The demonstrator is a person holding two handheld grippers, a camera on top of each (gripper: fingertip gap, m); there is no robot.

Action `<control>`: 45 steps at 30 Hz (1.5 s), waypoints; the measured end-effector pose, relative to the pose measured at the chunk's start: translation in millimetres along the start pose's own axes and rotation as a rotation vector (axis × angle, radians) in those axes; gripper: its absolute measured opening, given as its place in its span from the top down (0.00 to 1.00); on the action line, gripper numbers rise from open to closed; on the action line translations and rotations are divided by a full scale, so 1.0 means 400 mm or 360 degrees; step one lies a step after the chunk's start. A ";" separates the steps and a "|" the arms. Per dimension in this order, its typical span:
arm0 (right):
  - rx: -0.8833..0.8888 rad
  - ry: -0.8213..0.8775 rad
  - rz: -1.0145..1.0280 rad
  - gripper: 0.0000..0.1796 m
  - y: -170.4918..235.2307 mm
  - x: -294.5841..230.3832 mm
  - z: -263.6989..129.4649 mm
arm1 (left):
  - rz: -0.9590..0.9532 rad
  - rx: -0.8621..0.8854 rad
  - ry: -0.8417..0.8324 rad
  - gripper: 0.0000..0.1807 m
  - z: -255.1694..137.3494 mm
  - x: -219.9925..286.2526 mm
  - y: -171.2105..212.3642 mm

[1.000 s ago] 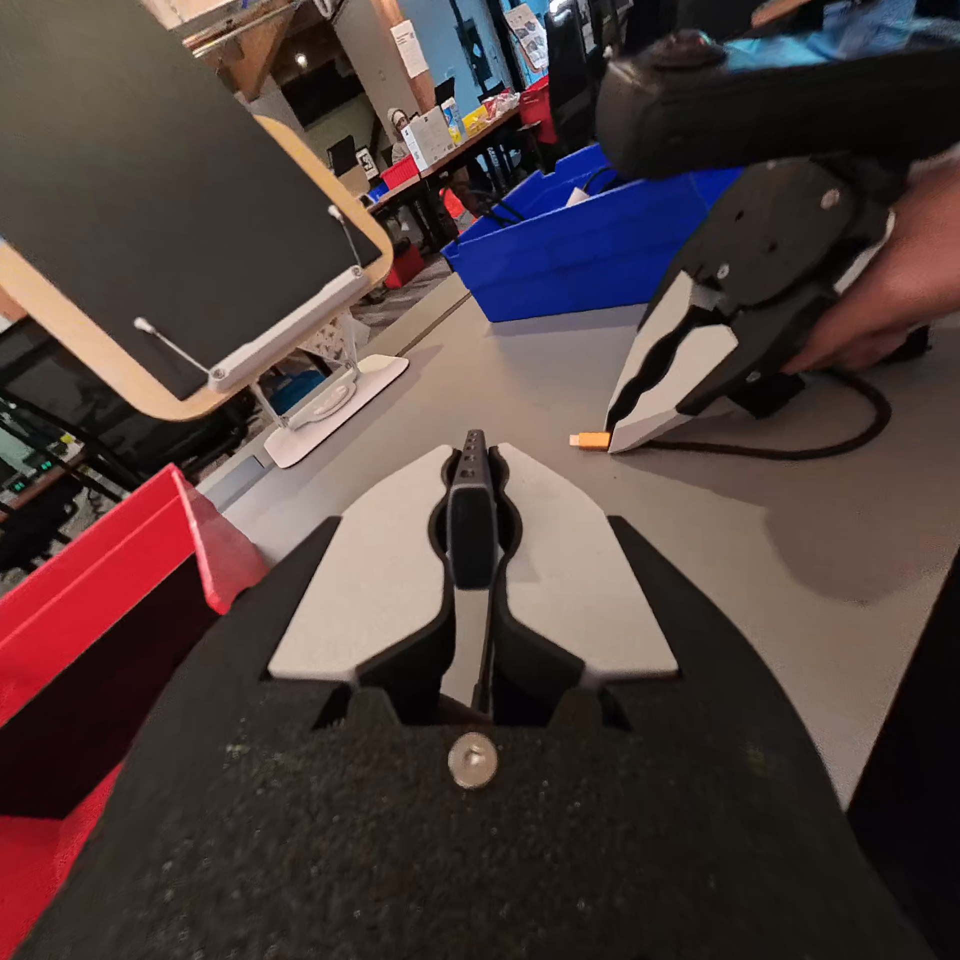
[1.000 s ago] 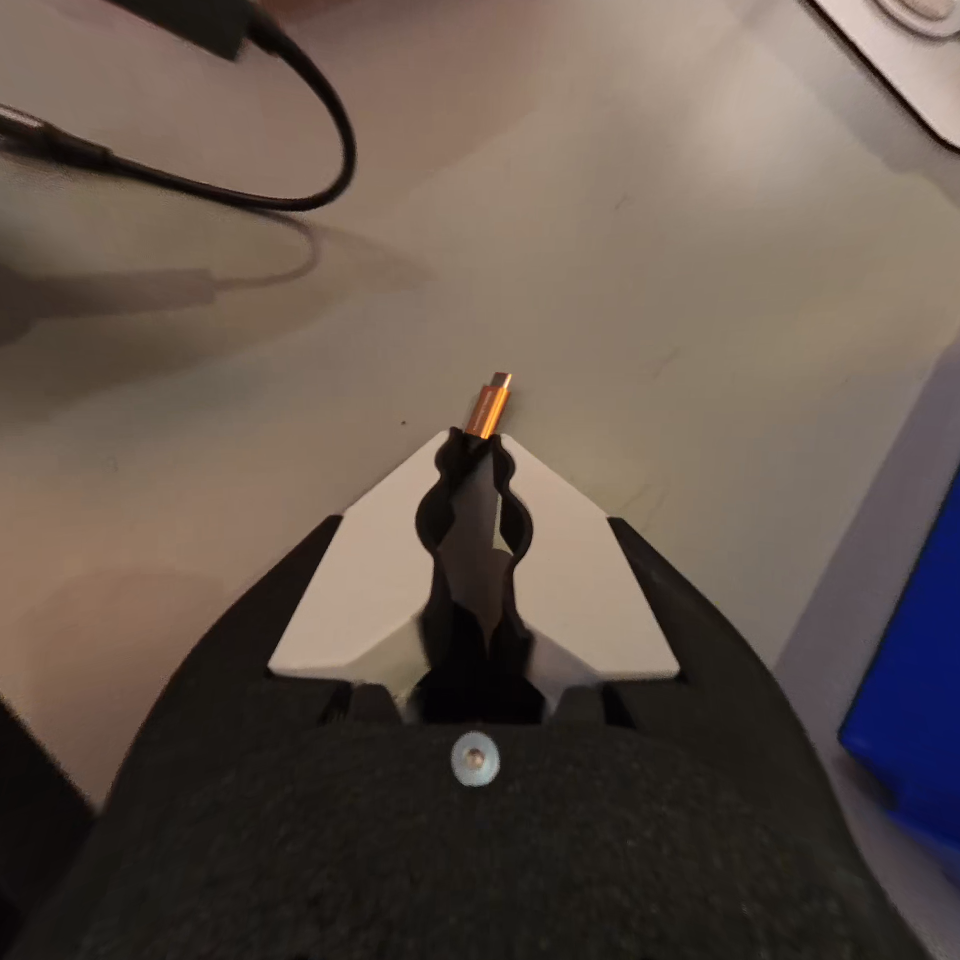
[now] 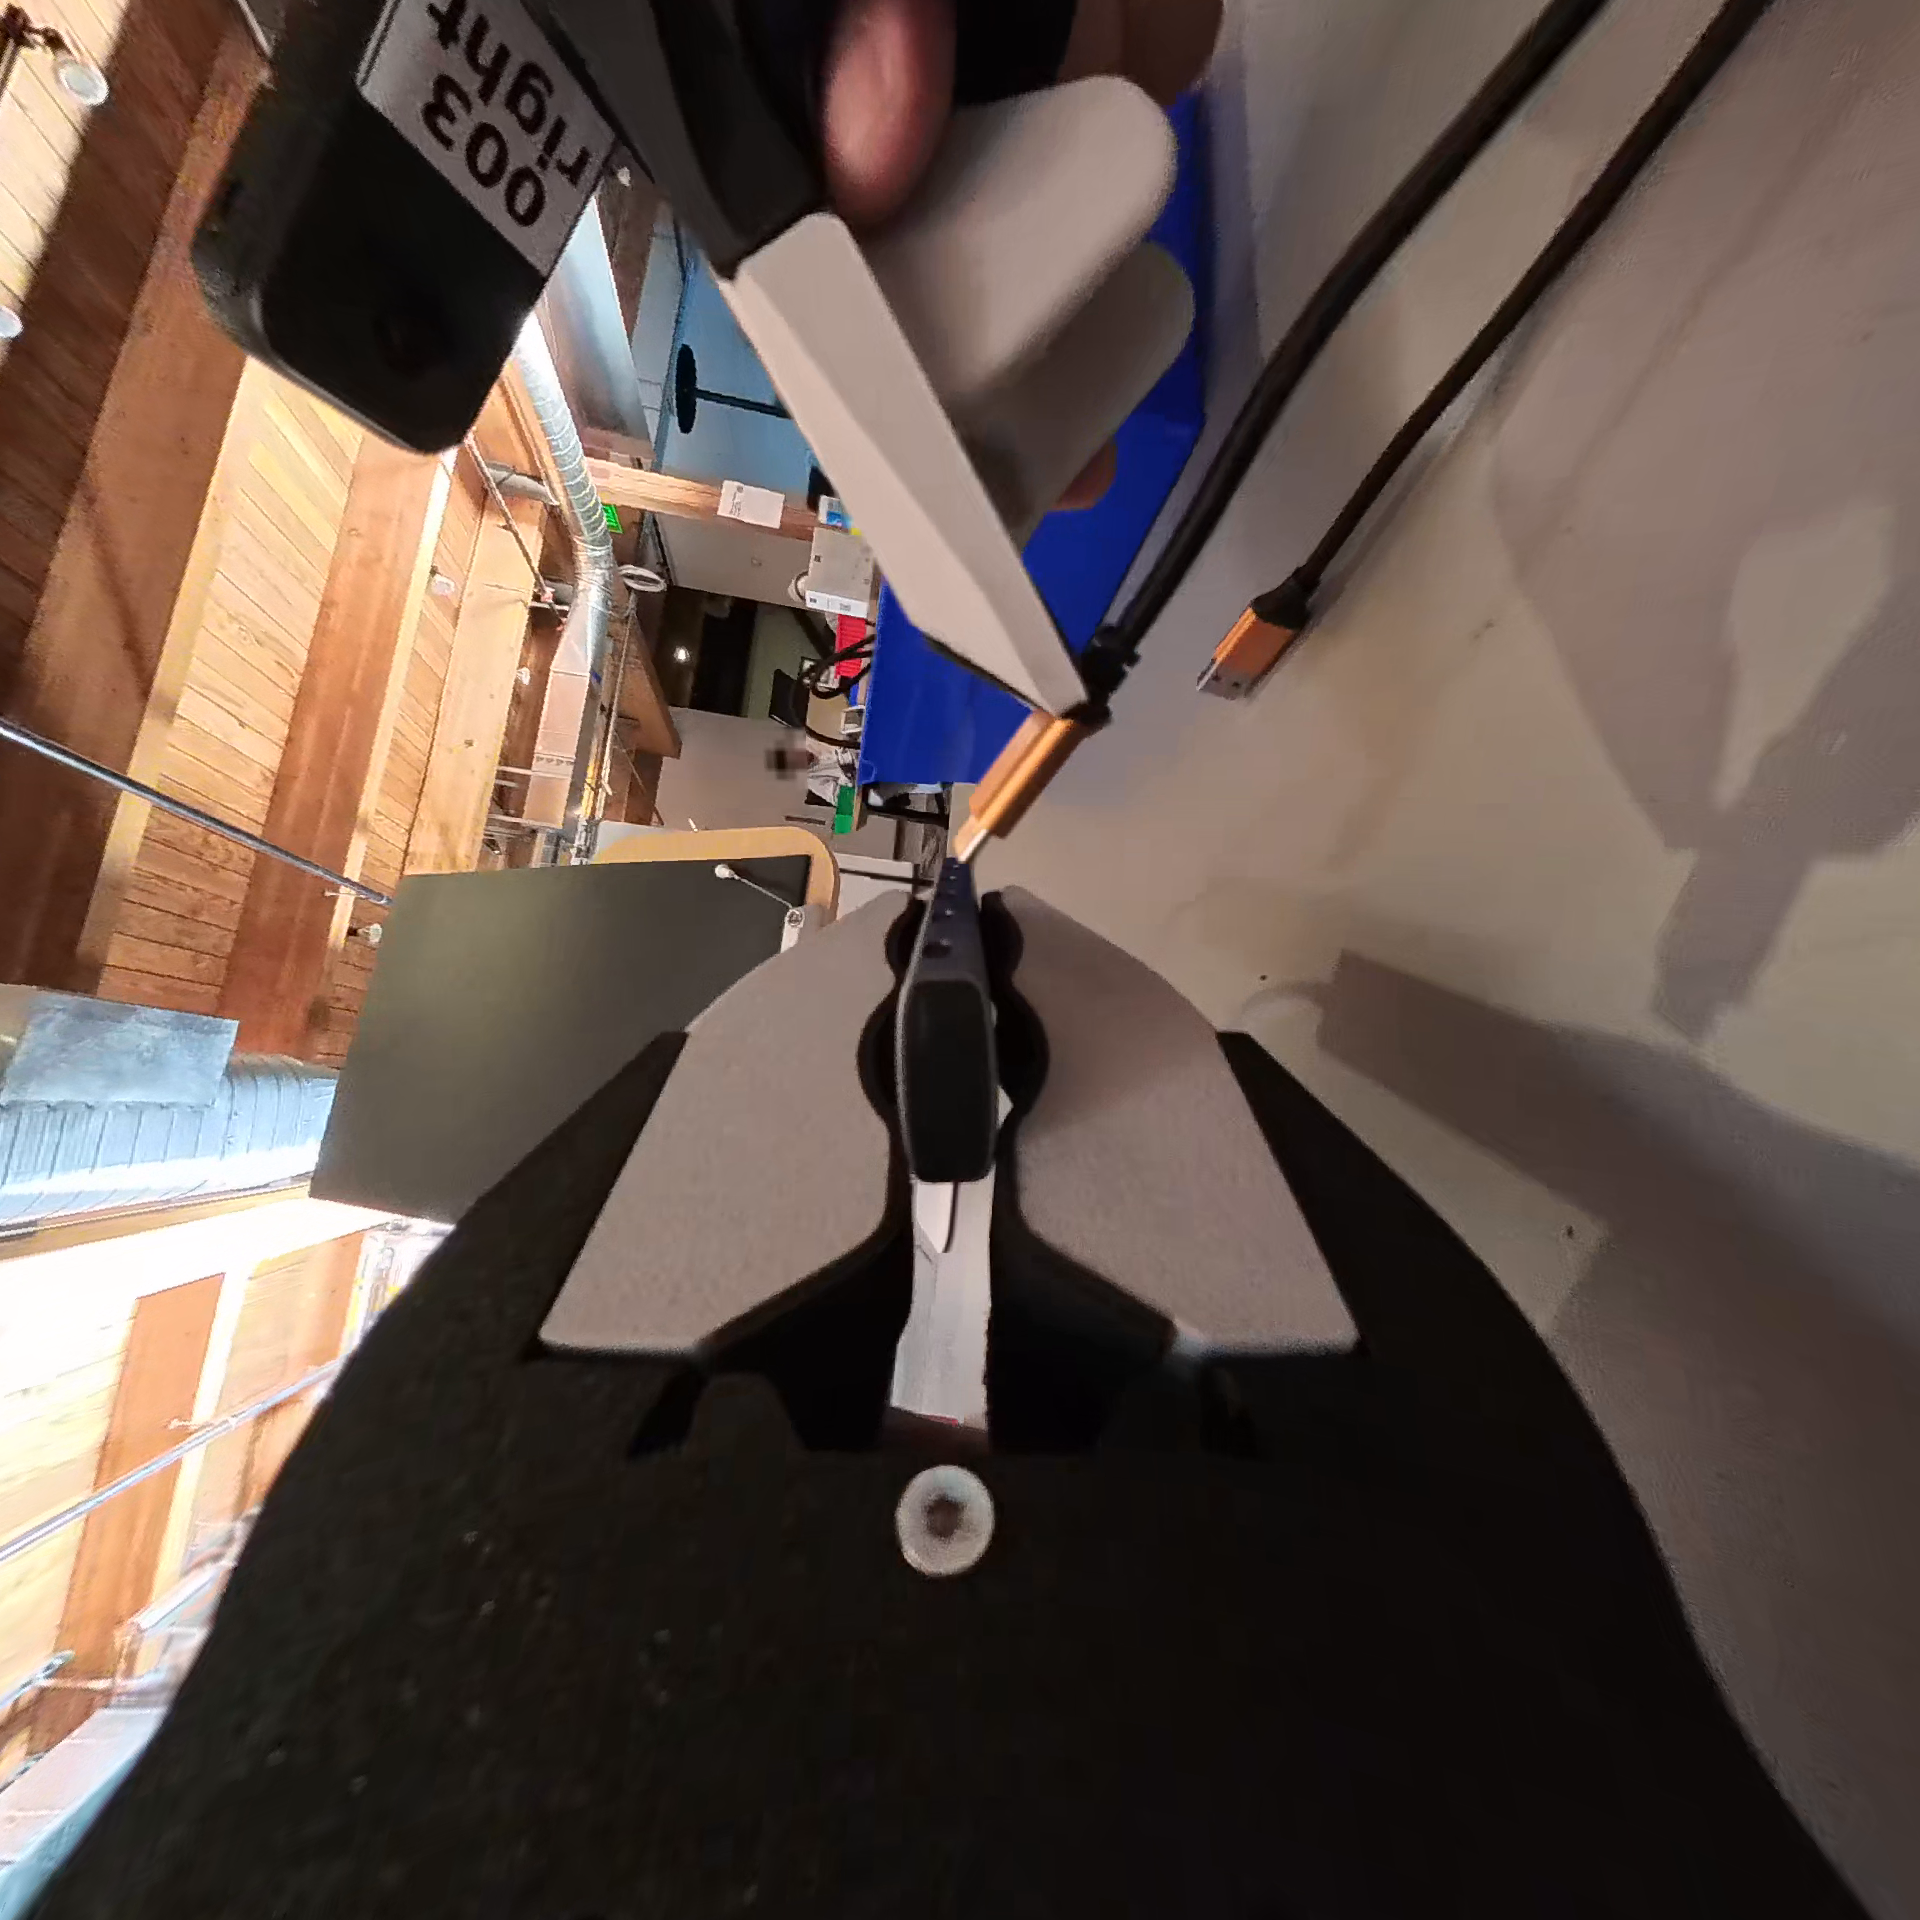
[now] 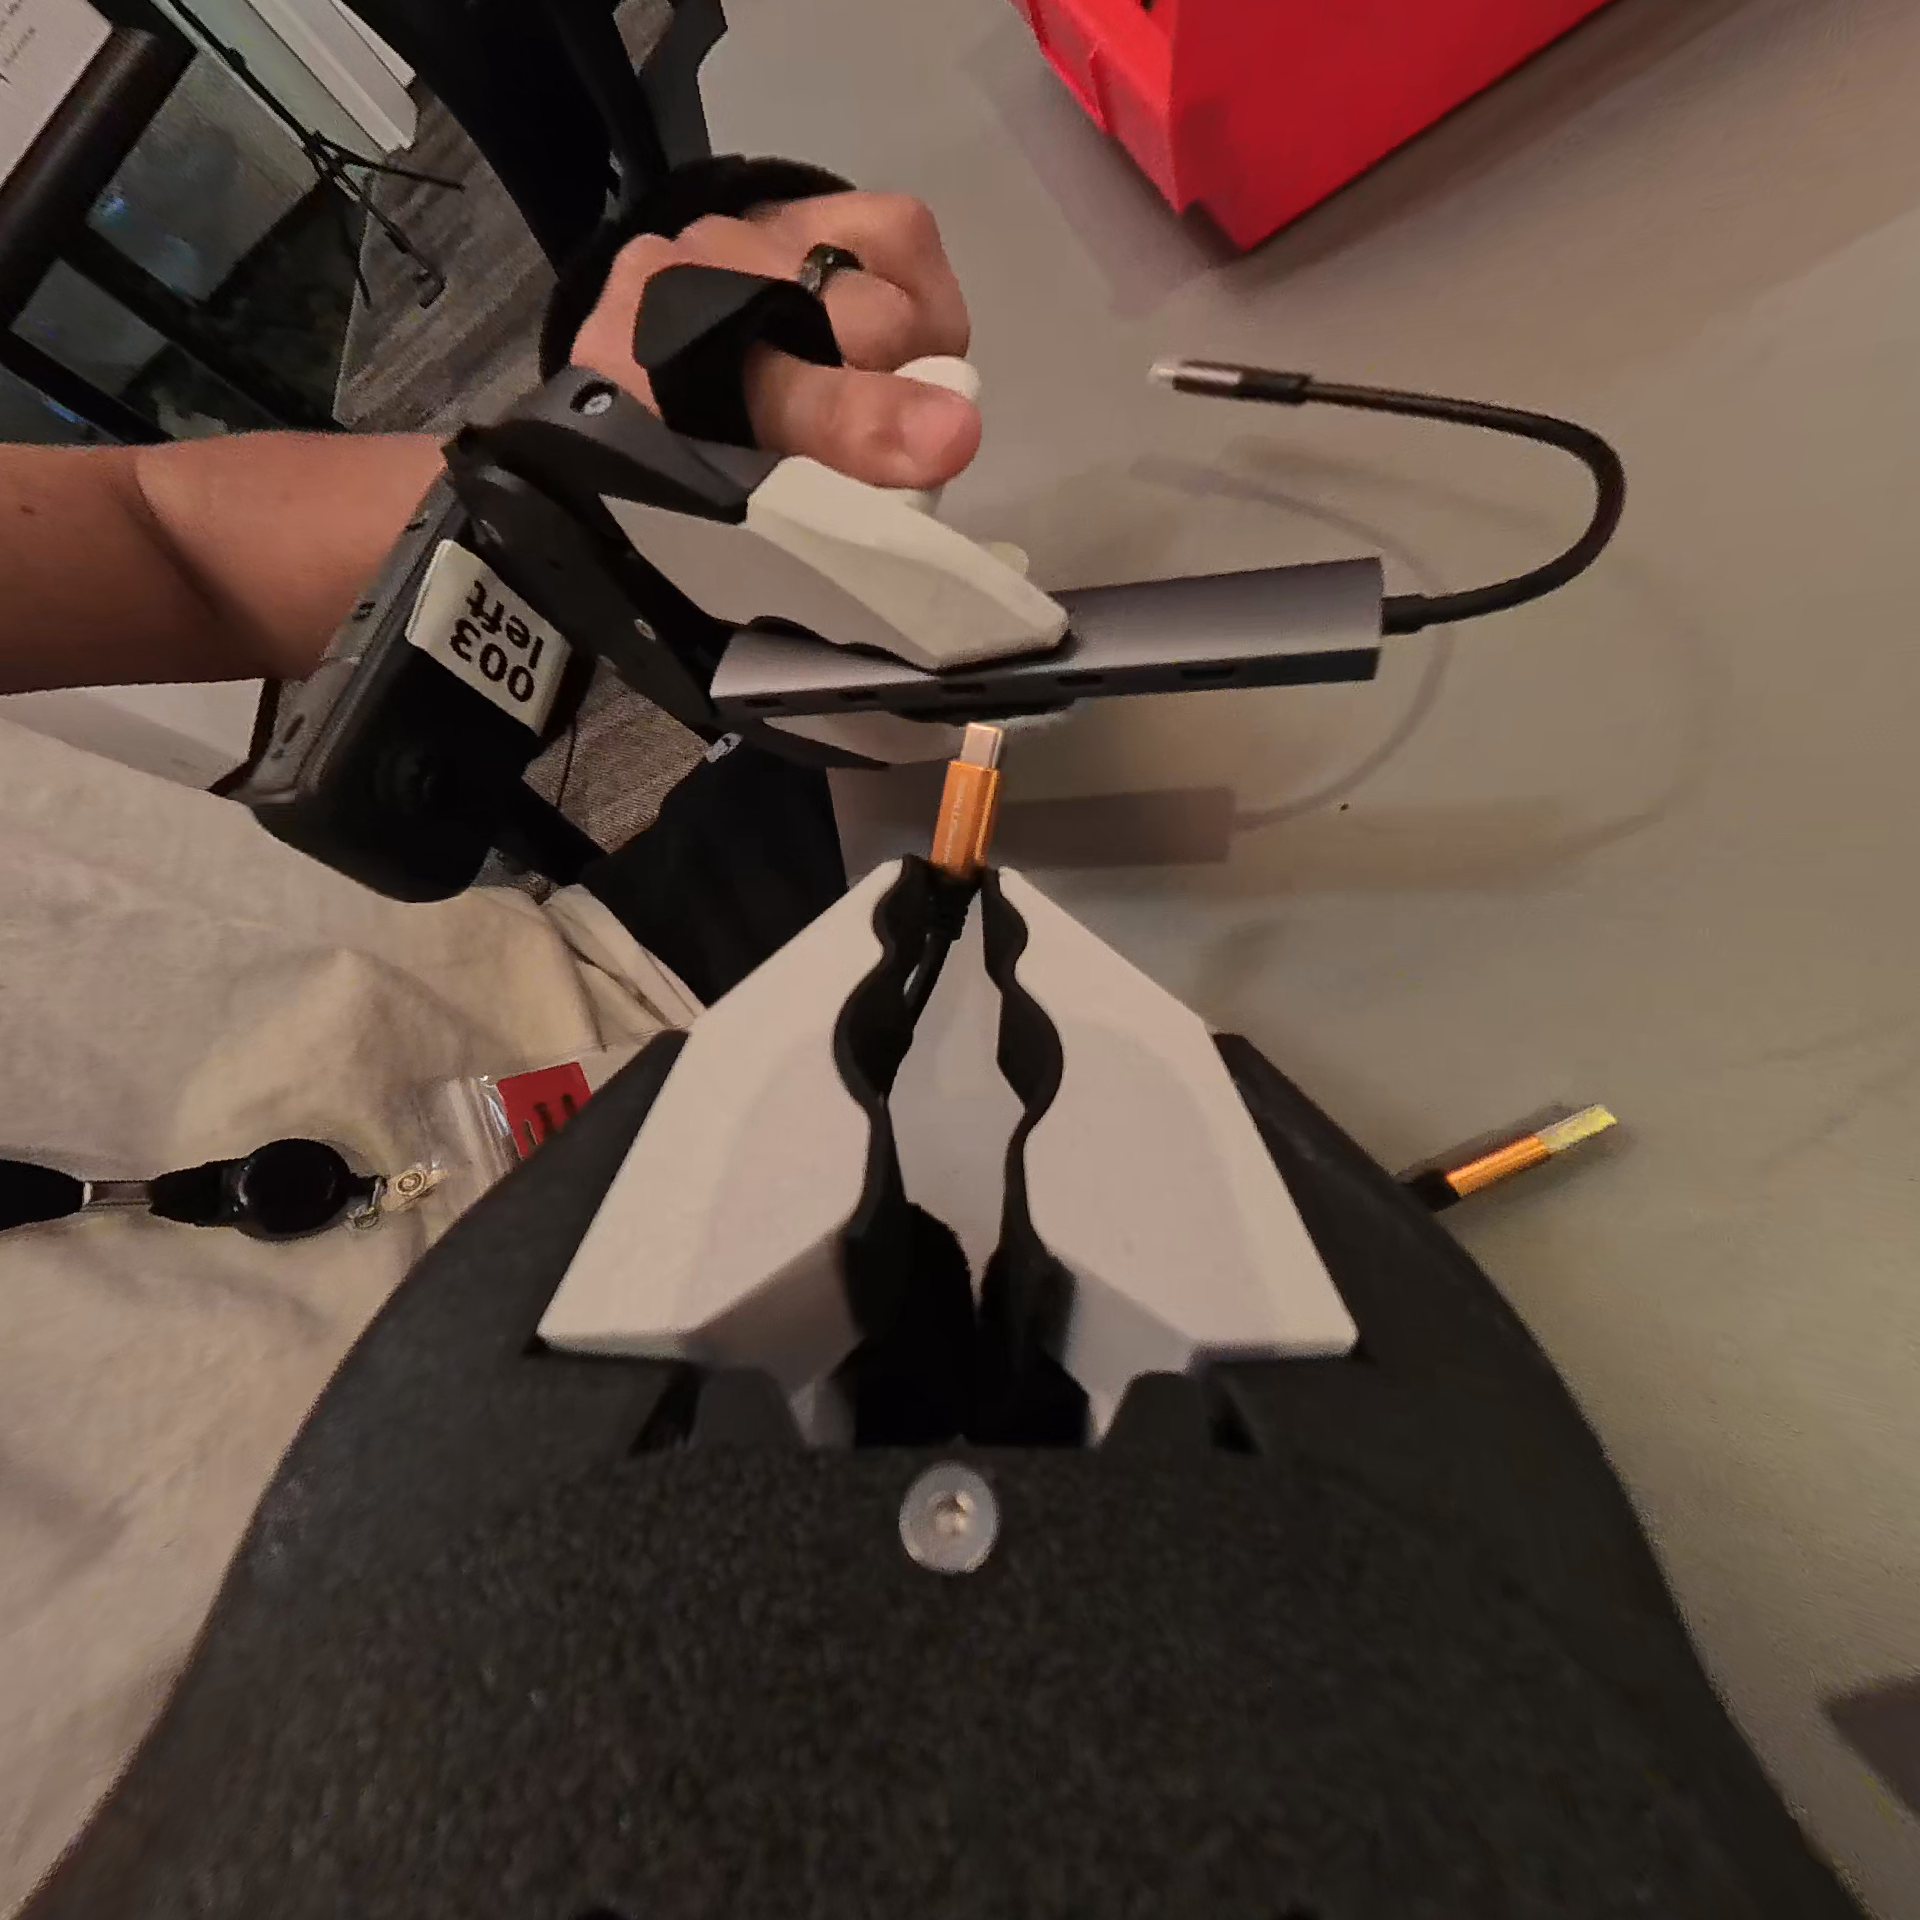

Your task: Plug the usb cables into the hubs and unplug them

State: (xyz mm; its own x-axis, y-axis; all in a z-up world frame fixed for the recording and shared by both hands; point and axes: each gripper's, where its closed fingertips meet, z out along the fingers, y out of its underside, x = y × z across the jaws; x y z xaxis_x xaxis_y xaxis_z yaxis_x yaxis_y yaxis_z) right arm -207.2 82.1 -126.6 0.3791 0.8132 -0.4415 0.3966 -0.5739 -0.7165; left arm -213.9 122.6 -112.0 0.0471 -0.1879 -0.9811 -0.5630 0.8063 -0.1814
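Matt metal hub (glossy orange plug), smooth table.

Red bin on grey table; blue bin; black retractable badge reel

You hold a hub of plain slate grey with a row of dark ports along its edge and a black lead curling off its end. Your left gripper has pale grey fingers with black wavy pads on a speckled black body; your right gripper wears the same colours. The plug it pinches is bright orange with a silver tip, on a black cable. A second plug on the table is orange too, its metal end yellowish. The table is plain light grey. The bin at its far side is red; another bin is deep blue.
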 end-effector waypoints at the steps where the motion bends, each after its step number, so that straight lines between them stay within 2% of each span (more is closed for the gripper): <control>1: -0.0004 0.0008 0.0002 0.95 0.002 0.003 0.000 | 0.0016 -0.0005 -0.0006 0.94 -0.001 -0.001 0.002; 15: -0.0028 -0.0018 0.0021 0.96 0.010 -0.006 0.021 | 0.0092 -0.0005 0.0051 0.94 -0.002 0.026 -0.004; 33: -0.0203 -0.0186 0.0246 0.95 0.052 -0.035 0.024 | 0.0458 0.0059 0.0026 0.94 -0.026 0.045 -0.039; 45: -0.0519 -0.0244 0.0221 0.96 0.111 -0.056 0.041 | 0.0715 0.0130 0.0056 0.94 -0.033 0.081 -0.075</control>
State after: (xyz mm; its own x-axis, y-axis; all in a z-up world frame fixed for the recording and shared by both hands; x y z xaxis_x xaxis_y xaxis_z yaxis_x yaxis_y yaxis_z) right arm -211.7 40.2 -157.4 0.3280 0.7166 -0.6156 0.6046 -0.6599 -0.4460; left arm -206.6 84.9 -137.5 -0.2154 0.1727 -0.9611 -0.4543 0.8535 0.2552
